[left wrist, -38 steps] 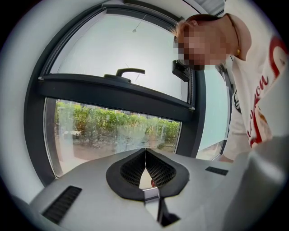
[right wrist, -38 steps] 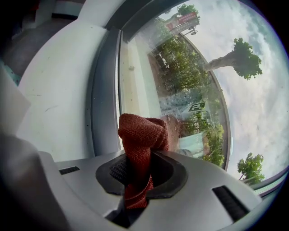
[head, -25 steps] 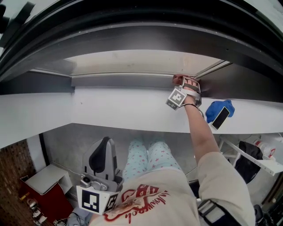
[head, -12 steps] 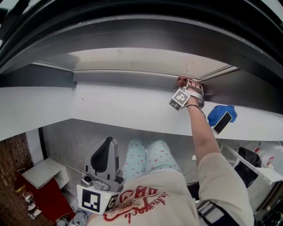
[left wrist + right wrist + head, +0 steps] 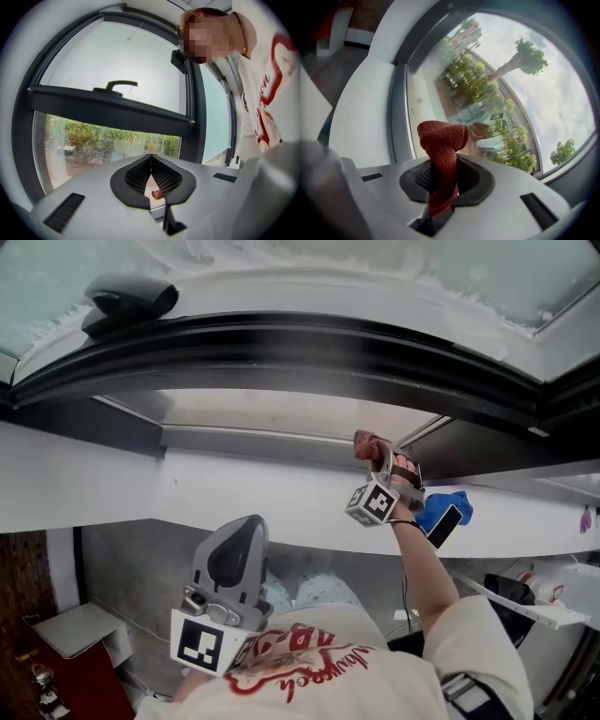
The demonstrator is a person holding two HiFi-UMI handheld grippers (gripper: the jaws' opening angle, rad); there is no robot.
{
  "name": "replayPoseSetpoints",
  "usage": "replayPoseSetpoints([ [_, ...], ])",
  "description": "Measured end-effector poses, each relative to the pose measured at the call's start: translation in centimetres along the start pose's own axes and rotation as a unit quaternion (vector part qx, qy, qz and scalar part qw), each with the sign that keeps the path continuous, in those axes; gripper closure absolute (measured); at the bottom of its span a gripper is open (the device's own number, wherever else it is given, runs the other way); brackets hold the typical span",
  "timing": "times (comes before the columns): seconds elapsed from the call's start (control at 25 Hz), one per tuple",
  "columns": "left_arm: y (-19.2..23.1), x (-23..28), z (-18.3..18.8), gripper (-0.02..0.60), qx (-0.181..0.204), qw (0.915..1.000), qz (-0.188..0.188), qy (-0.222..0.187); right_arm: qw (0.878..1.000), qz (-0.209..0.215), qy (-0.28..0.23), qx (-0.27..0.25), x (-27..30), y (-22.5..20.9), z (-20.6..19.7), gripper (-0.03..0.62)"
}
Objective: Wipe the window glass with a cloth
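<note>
A rust-red cloth sticks up from my right gripper, whose jaws are shut on it. In the head view the red cloth sits at the lower right corner of the window glass, held there by the right gripper on an outstretched arm. The glass fills the right gripper view, trees and sky behind it. My left gripper hangs low by the person's chest, jaws shut with nothing between them. The left gripper points at the window glass and its dark crossbar.
A white sill runs below the glass. A blue object with a dark phone lies on the sill just right of the right gripper. A window handle sits on the dark crossbar. A dark curved frame arches above the pane.
The head view has tilted up, showing more of the upper frame and pane. The right gripper with the cloth stays at the glass's lower right corner, shifted slightly left. The left gripper has risen a little.
</note>
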State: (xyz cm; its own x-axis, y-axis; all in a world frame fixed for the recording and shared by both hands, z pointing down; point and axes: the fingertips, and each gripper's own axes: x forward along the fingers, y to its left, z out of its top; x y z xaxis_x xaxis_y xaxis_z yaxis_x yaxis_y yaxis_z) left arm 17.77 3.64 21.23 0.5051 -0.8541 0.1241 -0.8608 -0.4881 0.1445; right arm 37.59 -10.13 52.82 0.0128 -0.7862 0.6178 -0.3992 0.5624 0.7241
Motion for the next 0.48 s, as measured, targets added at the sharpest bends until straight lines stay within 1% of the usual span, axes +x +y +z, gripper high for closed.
replayPoseSetpoints([
  [0.08, -0.5, 0.2, 1.2, 0.56, 0.001, 0.9998, -0.018, -0.011, 0.998, -0.043, -0.043, 0.009, -3.8, -3.5, 2.5, 0.517],
  [0.2, -0.9, 0.3, 2.6, 0.56, 0.011, 0.9979, -0.053, -0.035, 0.988, -0.122, -0.095, 0.006, -8.7, -9.0, 6.3, 0.517],
  [0.32, -0.7, -0.4, 3.4, 0.56, 0.013, 0.9953, -0.081, -0.052, 0.973, -0.193, -0.13, -0.001, -12.8, -13.4, 9.9, 0.517],
  [0.4, 0.0, -1.2, 3.5, 0.56, 0.013, 0.9944, -0.095, -0.045, 0.959, -0.239, -0.151, -0.009, -15.1, -15.8, 12.3, 0.517],
  [0.48, 1.0, -2.2, 3.5, 0.56, 0.015, 0.9936, -0.107, -0.036, 0.943, -0.284, -0.172, -0.016, -17.0, -17.8, 14.4, 0.517],
])
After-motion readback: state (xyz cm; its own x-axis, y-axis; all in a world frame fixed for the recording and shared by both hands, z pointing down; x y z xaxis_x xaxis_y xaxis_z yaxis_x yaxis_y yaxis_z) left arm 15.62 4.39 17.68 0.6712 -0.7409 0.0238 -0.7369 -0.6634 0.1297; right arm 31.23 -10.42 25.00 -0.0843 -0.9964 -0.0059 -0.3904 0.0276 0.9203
